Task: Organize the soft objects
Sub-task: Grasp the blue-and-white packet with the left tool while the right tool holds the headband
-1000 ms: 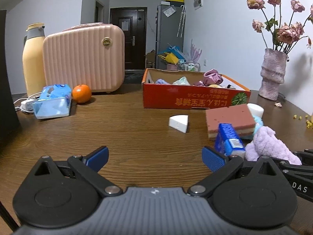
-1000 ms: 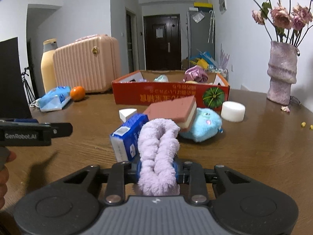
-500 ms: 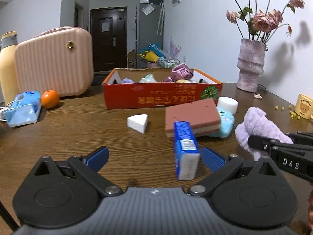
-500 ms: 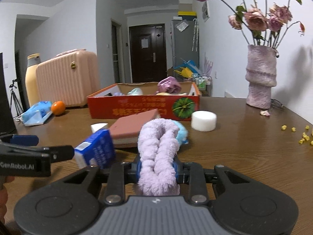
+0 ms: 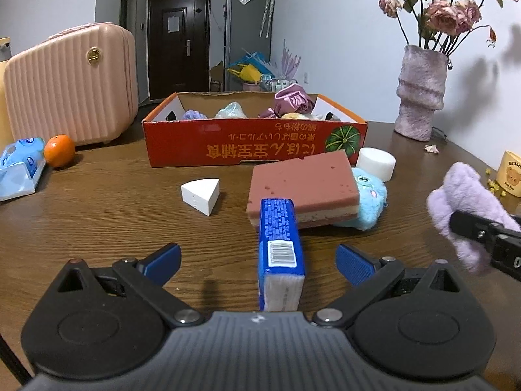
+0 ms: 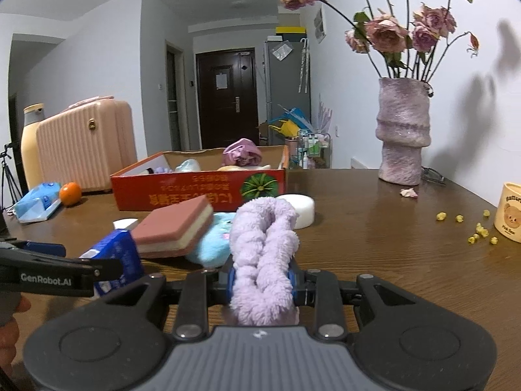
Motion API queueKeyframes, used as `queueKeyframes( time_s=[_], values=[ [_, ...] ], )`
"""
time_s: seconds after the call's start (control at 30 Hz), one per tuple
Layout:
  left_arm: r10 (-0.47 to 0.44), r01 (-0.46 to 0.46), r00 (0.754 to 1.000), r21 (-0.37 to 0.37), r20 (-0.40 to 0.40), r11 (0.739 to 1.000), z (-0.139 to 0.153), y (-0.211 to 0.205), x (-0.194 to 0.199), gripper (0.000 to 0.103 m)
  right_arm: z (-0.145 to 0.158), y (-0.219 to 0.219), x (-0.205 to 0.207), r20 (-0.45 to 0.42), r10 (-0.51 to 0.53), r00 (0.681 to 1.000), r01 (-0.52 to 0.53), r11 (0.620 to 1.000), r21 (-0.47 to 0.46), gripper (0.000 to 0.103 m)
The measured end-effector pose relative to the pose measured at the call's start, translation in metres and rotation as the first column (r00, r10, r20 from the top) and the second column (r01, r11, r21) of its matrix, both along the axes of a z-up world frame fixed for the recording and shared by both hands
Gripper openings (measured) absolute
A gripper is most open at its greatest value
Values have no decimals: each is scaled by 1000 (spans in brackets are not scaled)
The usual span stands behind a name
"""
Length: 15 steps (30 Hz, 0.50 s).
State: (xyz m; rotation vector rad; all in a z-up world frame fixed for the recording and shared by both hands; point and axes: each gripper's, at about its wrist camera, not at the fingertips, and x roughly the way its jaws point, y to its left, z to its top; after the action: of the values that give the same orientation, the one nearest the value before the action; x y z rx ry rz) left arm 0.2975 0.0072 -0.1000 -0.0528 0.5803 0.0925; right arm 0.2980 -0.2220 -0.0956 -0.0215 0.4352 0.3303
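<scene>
My right gripper (image 6: 263, 282) is shut on a fluffy lilac cloth (image 6: 265, 251), held above the table; it shows at the right of the left wrist view (image 5: 469, 208). My left gripper (image 5: 259, 260) is open, its fingers on either side of a blue tissue pack (image 5: 280, 254) lying on the table. Behind the pack a pink sponge (image 5: 302, 185) leans on a light blue plush (image 5: 371, 195). The red cardboard box (image 5: 254, 146) at the back holds several soft items.
A white wedge (image 5: 200, 193) and a white round block (image 5: 376, 163) lie near the box. A pink suitcase (image 5: 68, 81), an orange (image 5: 59, 150) and a wipes pack (image 5: 19, 166) stand at left. A vase of flowers (image 5: 420, 101) and a yellow cup (image 6: 509, 211) stand at right.
My left gripper has swung right and forward until the blue tissue pack lies between its open fingers. My right gripper has lifted the lilac cloth up and to the right.
</scene>
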Motion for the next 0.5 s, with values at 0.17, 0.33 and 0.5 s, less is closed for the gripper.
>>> queueKeyframes(
  time_s=[0.17,0.33,0.5],
  values=[
    [-3,3,1000,-26,-31,1000,-4,0,11,97,0,-9,4,1,-20,1000,20,1000,7,28],
    [-28,26,998,-27,-56,999,-8,-2,19,75,0,-9,4,4,-19,1000,19,1000,7,28],
    [-51,49,995,-30,-81,998,-12,-3,23,49,0,-8,3,4,-20,1000,20,1000,7,28]
  ],
)
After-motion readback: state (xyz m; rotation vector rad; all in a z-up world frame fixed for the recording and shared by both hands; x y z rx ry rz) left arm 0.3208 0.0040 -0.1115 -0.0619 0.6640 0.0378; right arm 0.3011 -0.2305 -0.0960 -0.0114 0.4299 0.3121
